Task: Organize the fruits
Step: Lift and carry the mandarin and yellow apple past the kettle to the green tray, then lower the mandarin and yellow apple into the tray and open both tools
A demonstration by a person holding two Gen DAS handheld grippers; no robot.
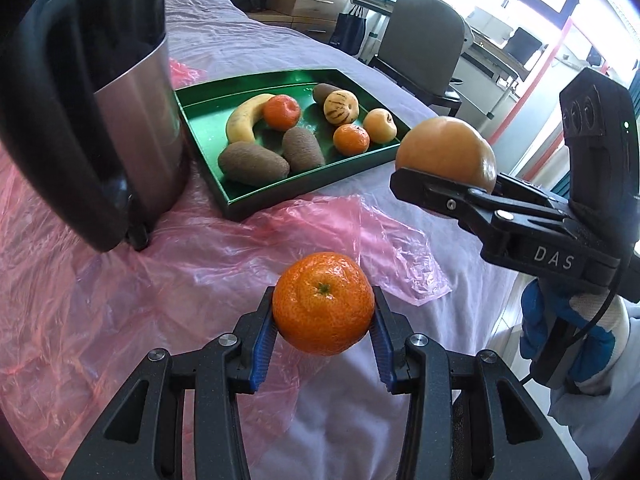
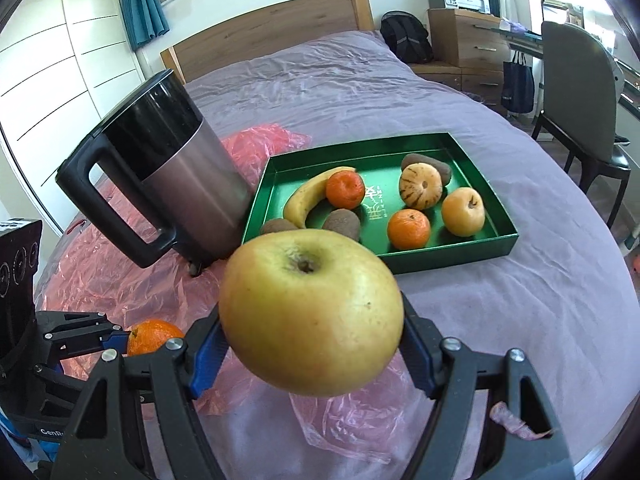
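- Left wrist view: the left gripper (image 1: 323, 306) holds a mandarin (image 1: 323, 303) between its blue pads (image 1: 262, 340), low in the frame's center, lifted over pink plastic (image 1: 200, 264). The green tray (image 1: 236, 204) sits mid-frame above it, already carrying a banana (image 1: 244, 118), kiwis and small citrus. At right, the right gripper (image 1: 430, 184) carries an apple (image 1: 446, 152) just off the tray's near corner.
- A good placement, on this evidence, means carrying each fruit over the tray rim and setting it in a bare patch, likely the near-left floor, one hand at a time so the grippers stay apart.
- Right wrist view: the apple (image 2: 311, 312) fills the center, clamped by the right gripper (image 2: 311, 340); the tray (image 2: 452, 256) lies upper right, the mandarin (image 2: 154, 336) in the left gripper (image 2: 132, 338) at lower left.
- Only this view shows the kettle (image 2: 176, 184) whole, handle included, just beside the tray's left edge; only the left view shows the gloved hand (image 1: 568, 336) holding the right gripper.
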